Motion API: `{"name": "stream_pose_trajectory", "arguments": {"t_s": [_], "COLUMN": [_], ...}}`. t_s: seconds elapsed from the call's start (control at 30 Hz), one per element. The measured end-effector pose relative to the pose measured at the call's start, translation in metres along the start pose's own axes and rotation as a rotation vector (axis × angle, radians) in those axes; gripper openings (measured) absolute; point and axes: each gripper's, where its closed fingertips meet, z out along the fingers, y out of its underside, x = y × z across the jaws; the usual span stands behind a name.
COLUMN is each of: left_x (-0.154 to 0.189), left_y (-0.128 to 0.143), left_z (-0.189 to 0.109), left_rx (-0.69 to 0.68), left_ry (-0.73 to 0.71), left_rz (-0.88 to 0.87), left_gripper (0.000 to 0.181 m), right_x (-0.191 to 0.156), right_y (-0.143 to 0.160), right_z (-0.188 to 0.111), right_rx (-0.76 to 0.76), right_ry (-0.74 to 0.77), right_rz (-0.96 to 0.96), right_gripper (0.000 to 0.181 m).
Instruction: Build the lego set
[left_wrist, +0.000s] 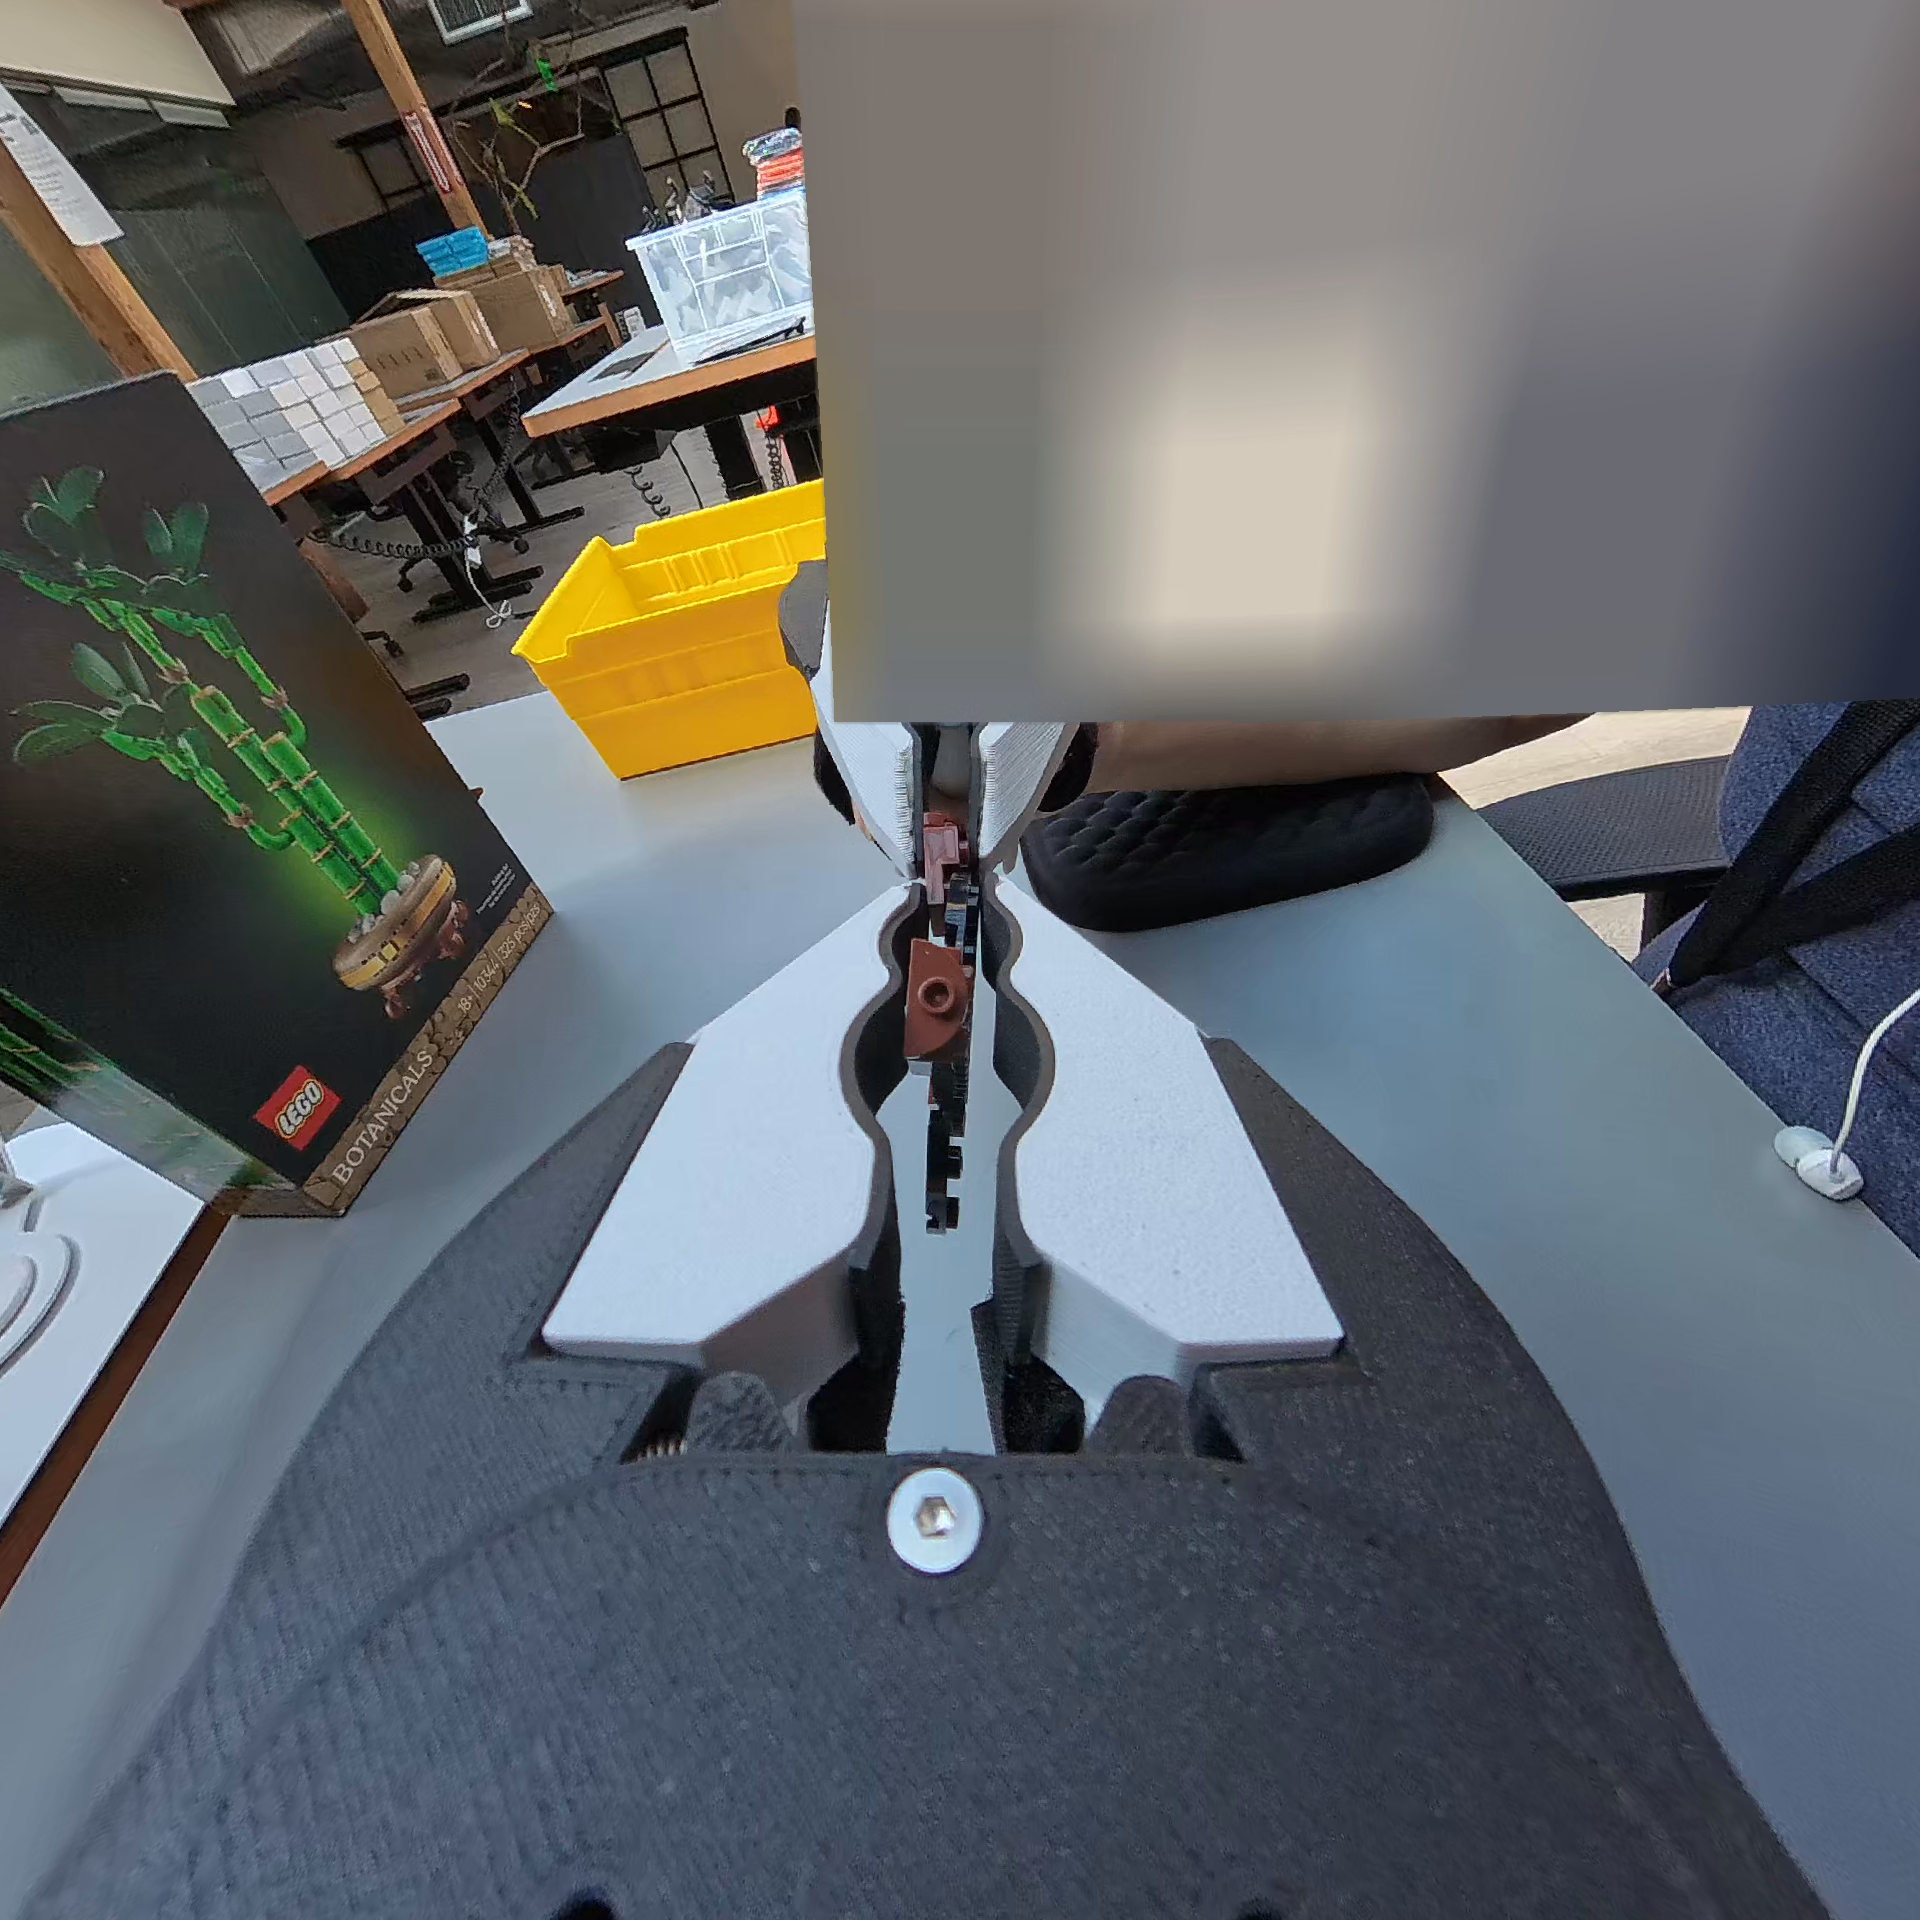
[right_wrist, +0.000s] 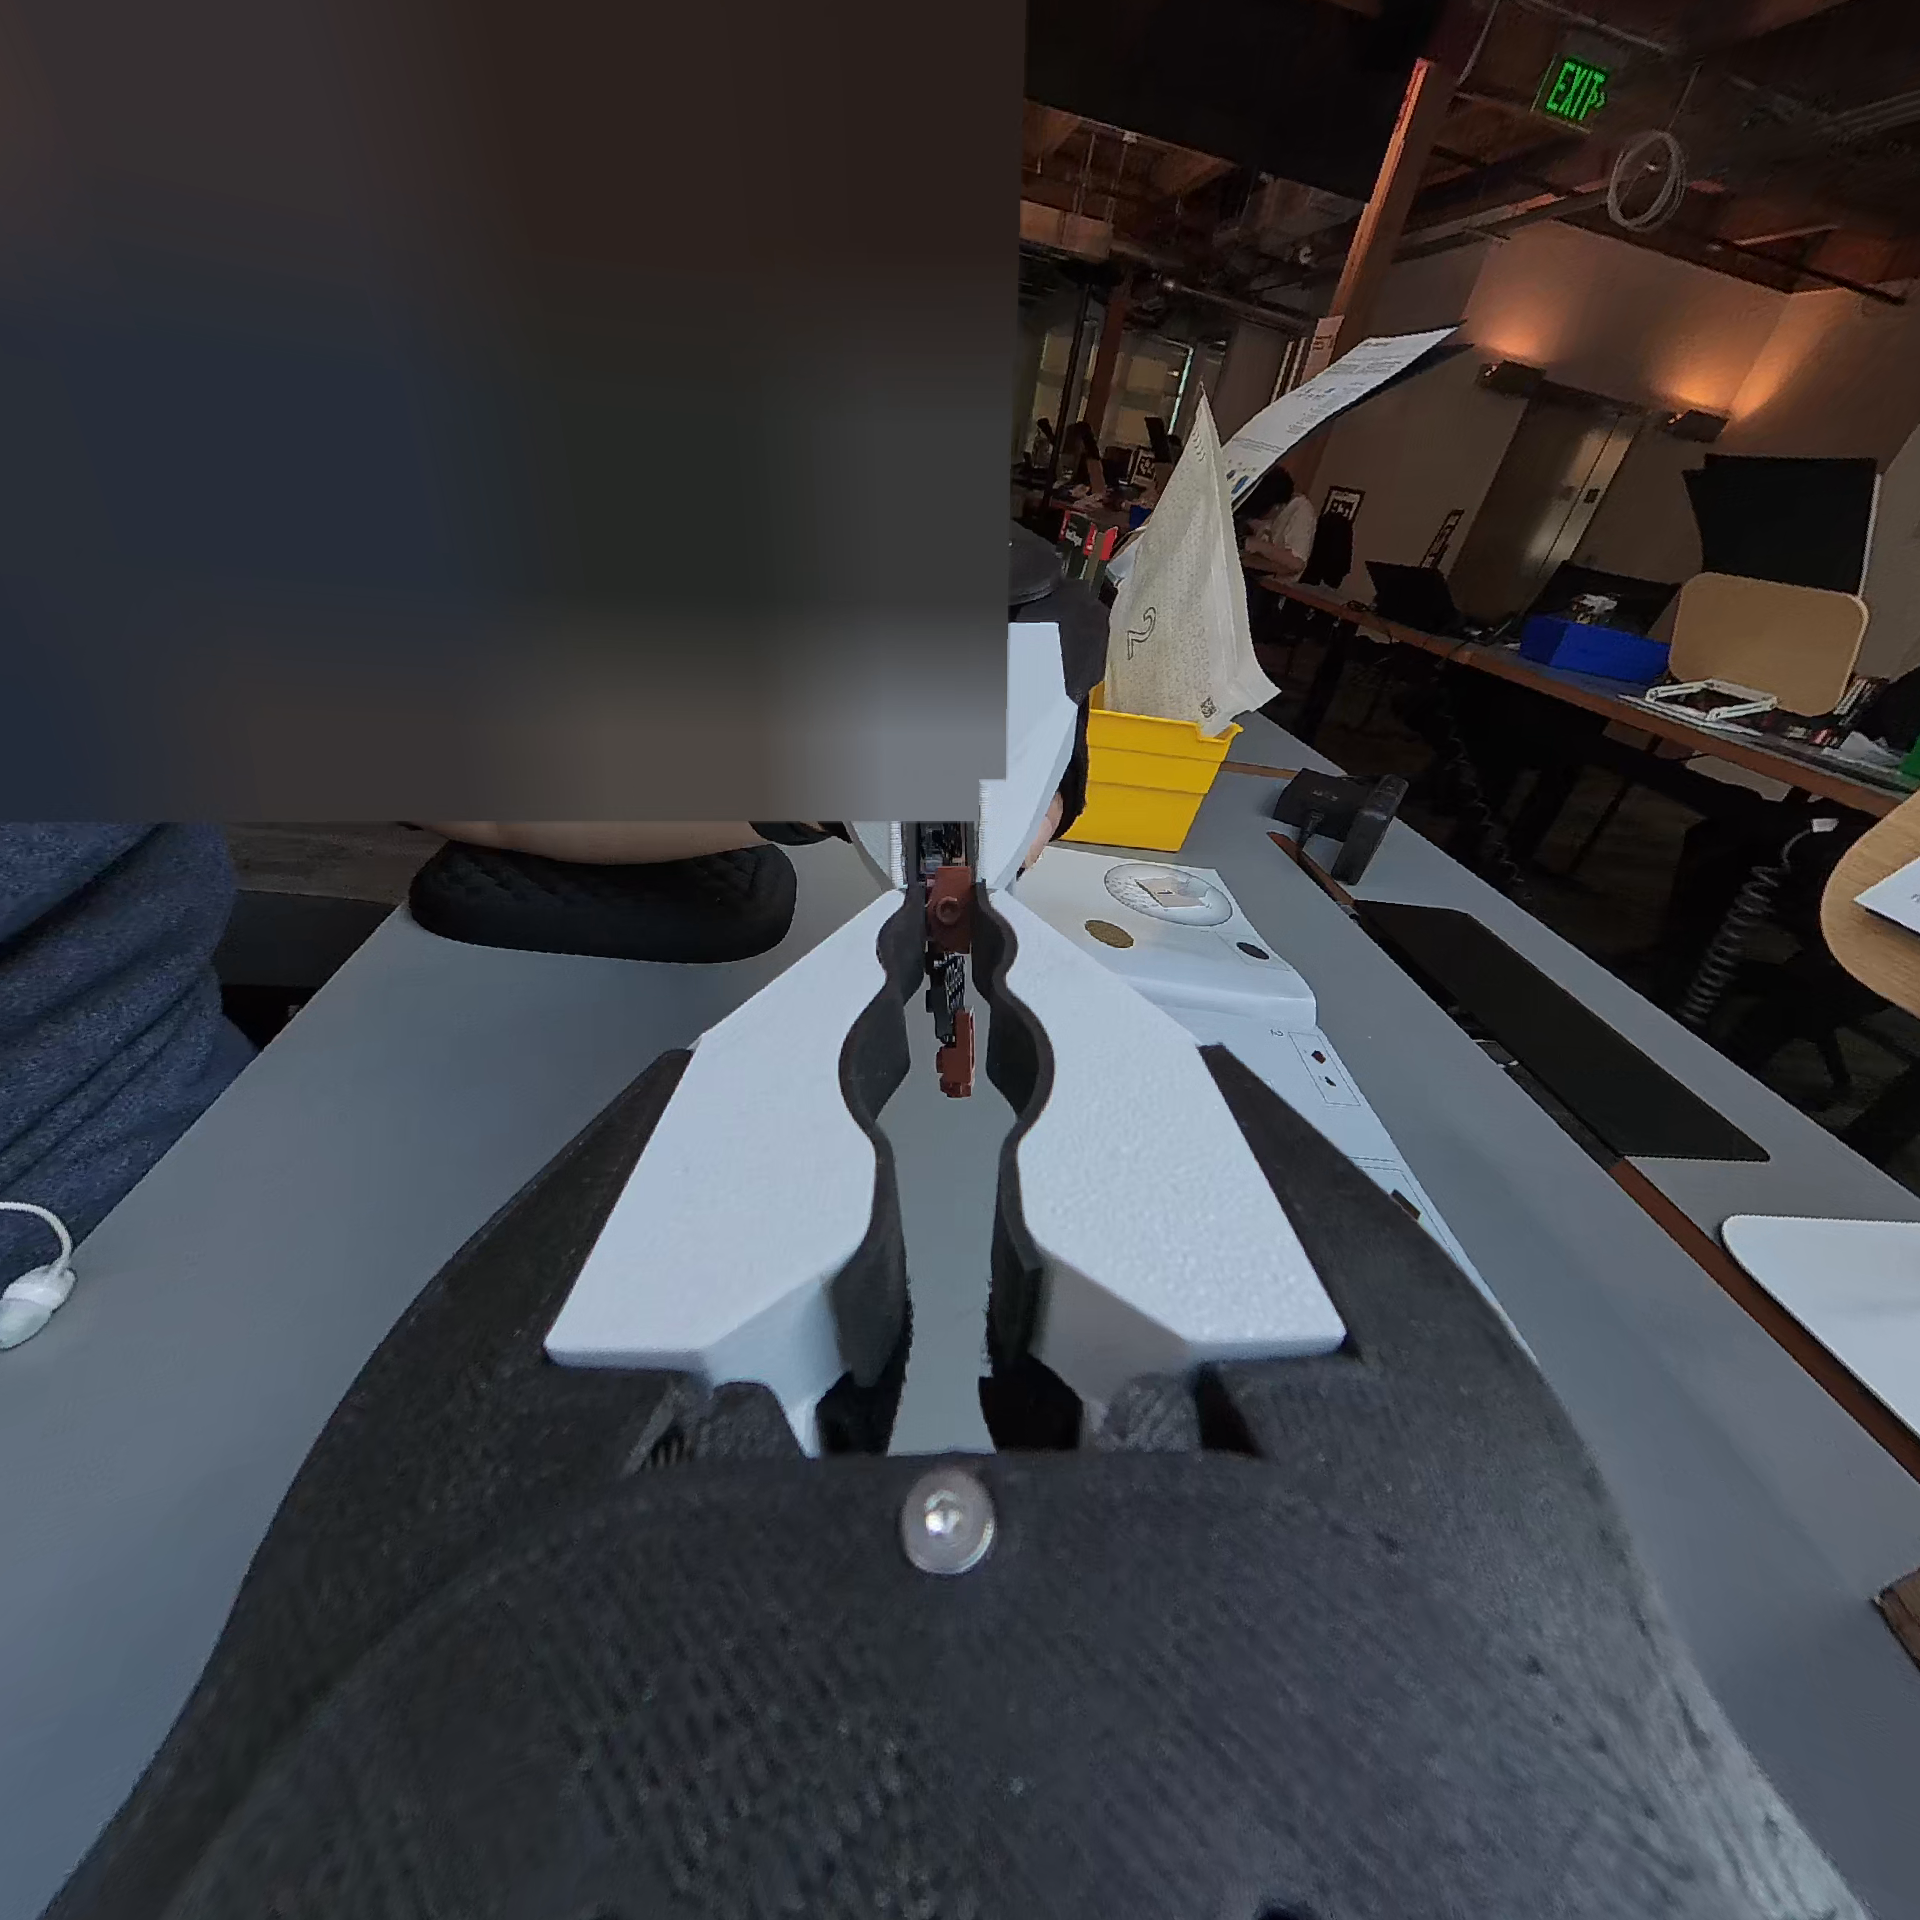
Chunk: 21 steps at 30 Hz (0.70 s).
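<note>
In the left wrist view, the left gripper (left_wrist: 948, 914) is pinching a thin black and brown lego piece (left_wrist: 951, 1039) edge-on at the centre of the frame. The piece's long axis is running straight along the fingers (left_wrist: 769, 1122), away from the camera, with one end trailing back into the gap between them. A brown part with a single stud is facing the left side of the frame. The right gripper (left_wrist: 951, 800) is meeting it tip to tip from the far side, closing on the same piece.

In the right wrist view, the right gripper (right_wrist: 948, 904) is nipping the lego piece (right_wrist: 951, 997) near its brown end, at centre frame above the grey counter (right_wrist: 364, 1143).

A large blur patch is covering the upper part of both views. The yellow bin (left_wrist: 675, 644) is being cut off by it, and the piece's exact shape is hard to make out. A boxed plant set (left_wrist: 208, 779) is standing at the left.
</note>
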Motion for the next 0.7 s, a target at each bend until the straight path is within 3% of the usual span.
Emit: {"name": "stream_pose_trajectory", "arguments": {"t_s": [0.33, 0.47, 0.7], "left_x": [0.002, 0.005, -0.009], "left_y": [-0.004, -0.001, -0.007], "left_z": [-0.001, -0.001, -0.001], "left_rx": [-0.038, -0.079, 0.001], "left_ry": [-0.007, 0.003, 0.021], "left_rz": [0.02, 0.04, -0.229], "left_gripper": [0.007, 0.007, 0.006], "right_x": [-0.004, -0.006, 0.008], "right_y": [-0.003, 0.0, -0.009], "right_z": [0.001, 0.002, 0.0], "right_rx": [-0.022, -0.026, 0.083], "right_ry": [0.019, -0.02, -0.003], "right_rz": [-0.056, 0.003, 0.168], "right_gripper": [0.006, 0.007, 0.01]}}
